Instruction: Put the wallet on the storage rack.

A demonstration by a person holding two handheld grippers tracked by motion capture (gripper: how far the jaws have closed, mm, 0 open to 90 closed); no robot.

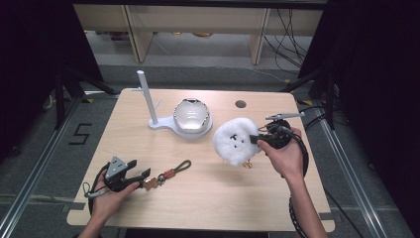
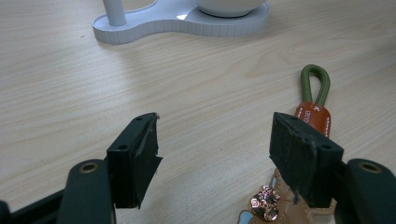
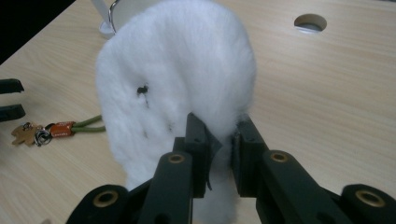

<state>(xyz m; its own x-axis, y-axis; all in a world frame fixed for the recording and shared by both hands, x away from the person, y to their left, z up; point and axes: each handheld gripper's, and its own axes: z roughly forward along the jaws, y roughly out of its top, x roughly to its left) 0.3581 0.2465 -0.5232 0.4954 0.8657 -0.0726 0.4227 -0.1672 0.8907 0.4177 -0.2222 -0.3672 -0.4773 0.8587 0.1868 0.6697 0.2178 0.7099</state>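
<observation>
A fluffy white round plush (image 1: 236,140) with a small stitched face stands on edge at the table's right, and my right gripper (image 1: 258,138) is shut on its rim. Up close, the right gripper (image 3: 223,145) pinches the white fur (image 3: 177,79) between both jaws. A keychain with a green cord loop, an orange tag and metal charms (image 1: 168,174) lies at the front left. My left gripper (image 1: 144,175) rests open just left of it. In the left gripper view the jaws stand wide apart (image 2: 215,154), with the orange tag (image 2: 314,117) and charms (image 2: 264,208) beside the right jaw.
A white stand with an upright post (image 1: 148,101) and a glossy oval dish (image 1: 191,115) sits at the table's far middle. A round cable hole (image 1: 240,104) lies behind the plush. Bare wood spans the middle and front of the table (image 1: 218,193).
</observation>
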